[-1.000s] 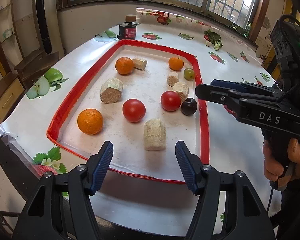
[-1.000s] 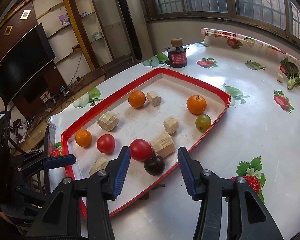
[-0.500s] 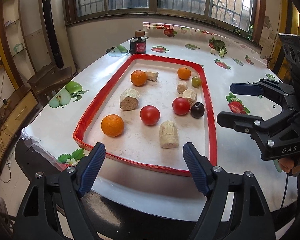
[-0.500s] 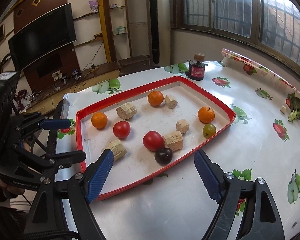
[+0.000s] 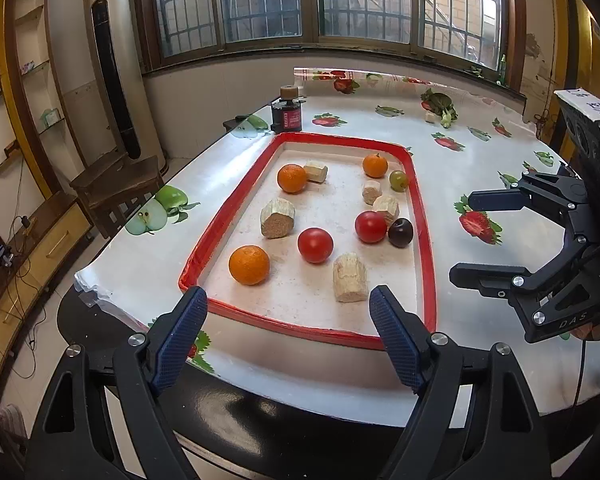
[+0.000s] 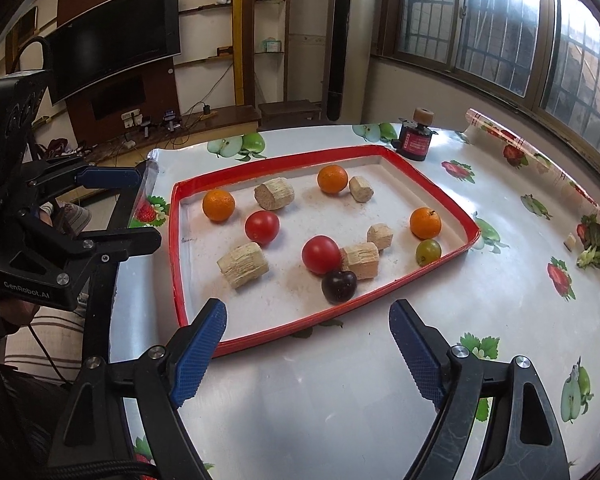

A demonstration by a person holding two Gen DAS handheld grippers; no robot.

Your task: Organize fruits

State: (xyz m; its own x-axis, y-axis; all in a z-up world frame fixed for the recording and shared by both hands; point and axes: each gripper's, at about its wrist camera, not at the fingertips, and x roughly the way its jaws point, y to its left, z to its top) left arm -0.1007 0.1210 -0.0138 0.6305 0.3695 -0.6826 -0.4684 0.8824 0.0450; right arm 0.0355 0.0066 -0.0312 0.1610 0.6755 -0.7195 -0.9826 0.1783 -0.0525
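A red-rimmed tray (image 5: 420, 240) (image 6: 176, 248) holds three oranges, two red tomatoes, a dark plum (image 5: 401, 232) (image 6: 339, 286), a green grape (image 5: 398, 180) (image 6: 428, 252) and several wood chunks. The nearest orange (image 5: 249, 265) lies at the tray's front left; a tomato (image 5: 315, 245) lies beside it. My left gripper (image 5: 288, 338) is open and empty, above the table's near edge. My right gripper (image 6: 306, 354) is open and empty, above the table beside the tray's long side. Each gripper shows in the other's view, the right (image 5: 472, 240), the left (image 6: 144, 208).
A small dark red jar (image 5: 286, 114) (image 6: 415, 140) stands past the tray's far corner. A broccoli piece (image 5: 440, 108) (image 6: 590, 248) lies on the fruit-print tablecloth. A wooden stool (image 5: 116, 184) stands left of the table.
Both grippers have pulled back and up from the tray, and their jaws have opened wider. The fruits have not moved.
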